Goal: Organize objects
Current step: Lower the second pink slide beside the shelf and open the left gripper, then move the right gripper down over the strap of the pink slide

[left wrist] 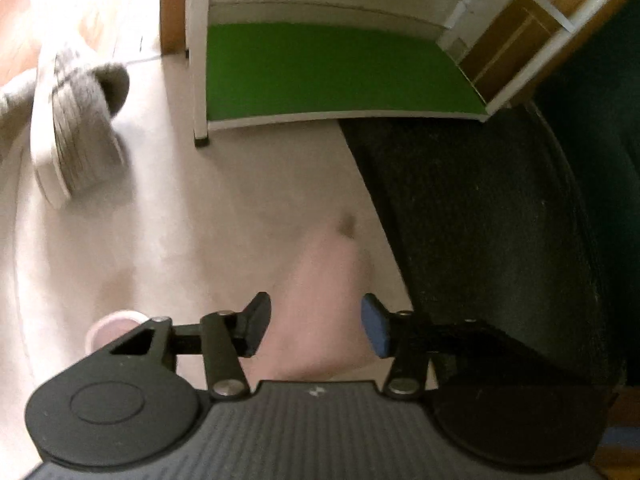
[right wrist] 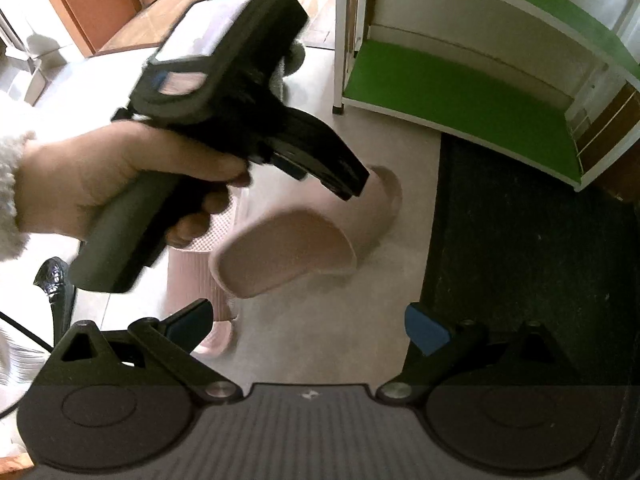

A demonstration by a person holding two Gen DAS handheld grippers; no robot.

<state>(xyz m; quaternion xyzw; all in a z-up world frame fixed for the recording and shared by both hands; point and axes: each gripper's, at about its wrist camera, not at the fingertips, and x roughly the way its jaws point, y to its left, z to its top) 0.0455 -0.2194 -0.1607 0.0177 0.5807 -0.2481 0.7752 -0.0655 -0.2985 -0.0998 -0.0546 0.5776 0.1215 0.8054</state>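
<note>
With the left gripper (left wrist: 316, 326) tipped down over the pink slipper (right wrist: 288, 248), the step in hand looks like the approach to a pick: its tongs stand part-open, astride the blurred pink upper, pads not pressing it. Whether they touch it I can't tell, too much blur. The right gripper (right wrist: 308, 326) hangs nearer, tongs wide, nothing between them. The slipper lies on the pale floor (left wrist: 180, 220), just left of the black mat (right wrist: 520, 260), near side of the white shelf (right wrist: 460, 120) with green boards. A second pink slipper (right wrist: 200, 280) sits beside it, half hidden under the hand (right wrist: 100, 176). A grey slipper (left wrist: 76, 128) lies far left. Bottom shelf board looks bare. Next move, by my read: settle lower, close on the upper's edge, lift, carry to the green board. Grip should be central so the slipper doesn't swing.
</note>
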